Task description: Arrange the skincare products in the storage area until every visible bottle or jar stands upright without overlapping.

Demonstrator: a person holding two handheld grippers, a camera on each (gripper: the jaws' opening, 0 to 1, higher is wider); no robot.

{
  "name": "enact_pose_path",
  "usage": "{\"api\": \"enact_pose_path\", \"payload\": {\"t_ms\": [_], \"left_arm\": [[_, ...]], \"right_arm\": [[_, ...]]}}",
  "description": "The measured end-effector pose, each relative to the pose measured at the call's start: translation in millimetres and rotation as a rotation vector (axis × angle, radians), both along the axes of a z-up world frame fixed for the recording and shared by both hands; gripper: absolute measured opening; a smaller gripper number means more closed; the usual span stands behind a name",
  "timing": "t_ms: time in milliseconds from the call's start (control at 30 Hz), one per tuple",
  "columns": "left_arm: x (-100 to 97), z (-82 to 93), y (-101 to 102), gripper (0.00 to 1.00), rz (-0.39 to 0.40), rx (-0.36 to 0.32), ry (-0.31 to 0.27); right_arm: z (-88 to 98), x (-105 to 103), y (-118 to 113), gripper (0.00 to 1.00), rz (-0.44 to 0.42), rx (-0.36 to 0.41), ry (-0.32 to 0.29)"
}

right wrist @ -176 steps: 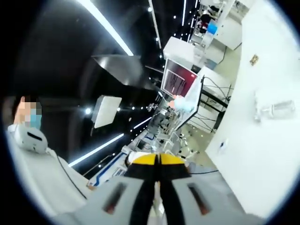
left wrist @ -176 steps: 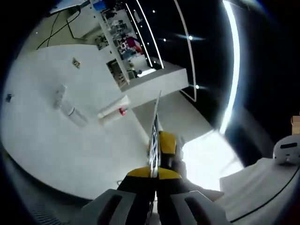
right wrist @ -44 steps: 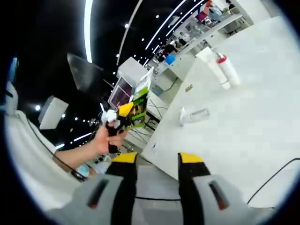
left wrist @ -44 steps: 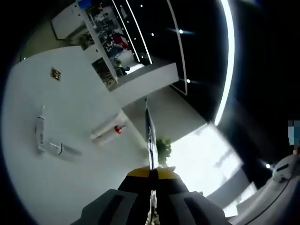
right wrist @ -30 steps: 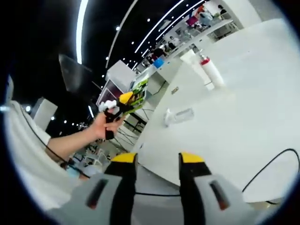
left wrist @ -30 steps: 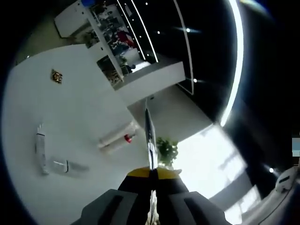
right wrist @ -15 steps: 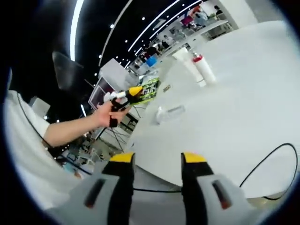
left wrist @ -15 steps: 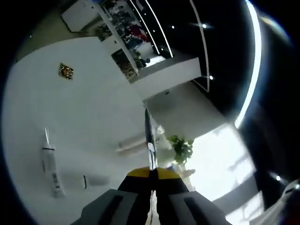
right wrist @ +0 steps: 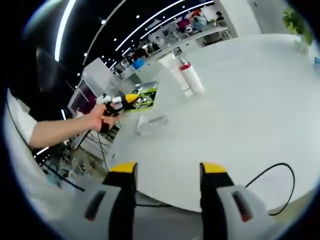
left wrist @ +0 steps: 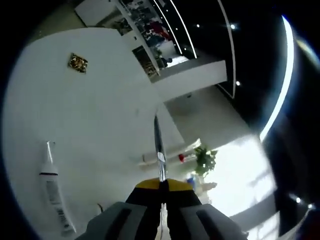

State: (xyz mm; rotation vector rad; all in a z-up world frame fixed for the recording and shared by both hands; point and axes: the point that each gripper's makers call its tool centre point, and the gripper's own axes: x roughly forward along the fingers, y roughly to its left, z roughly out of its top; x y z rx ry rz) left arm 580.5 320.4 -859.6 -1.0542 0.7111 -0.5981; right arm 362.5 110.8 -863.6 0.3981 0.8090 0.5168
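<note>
Since half a second ago the right gripper [right wrist: 168, 172] has come lower over the white table [right wrist: 240, 110] with its jaws wide apart and holding nothing, while the left gripper [left wrist: 160, 182] has its jaws pressed together on a thin flat card [left wrist: 158, 145]. Four products lie flat on the table: two white bottles [right wrist: 182, 75] side by side, one with a red cap, one clear bottle [right wrist: 151, 122] nearer the left hand [right wrist: 100, 119], and one white tube [left wrist: 52, 192].
</note>
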Motion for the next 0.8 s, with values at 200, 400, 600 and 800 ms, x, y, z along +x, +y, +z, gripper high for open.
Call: {"api": "enact_pose_path", "payload": {"t_ms": [200,400,600,800], "left_arm": [[16.0,-14.4,-4.4,0.01,0.015,0.005,0.03],[30.6,-26.3,-7.7,0.01,0.02,0.015,0.048],[54.6,-39.1,-7.6,0.01,0.016,0.007,0.07],[53.0,-52.2,-15.1,0.01,-0.033,0.093,0.136]], "right_arm": [[-8.9,-7.0,-3.1,0.53,-0.011,-0.017,0.034],[-12.9,-12.5,-9.4,0.53,-0.032,-0.025,0.056],[-16.9,-17.0,-11.8,0.53,-0.035,-0.036,0.074],[-20.8,-19.1,-8.0,0.53,-0.013,-0.056,0.079]]}}
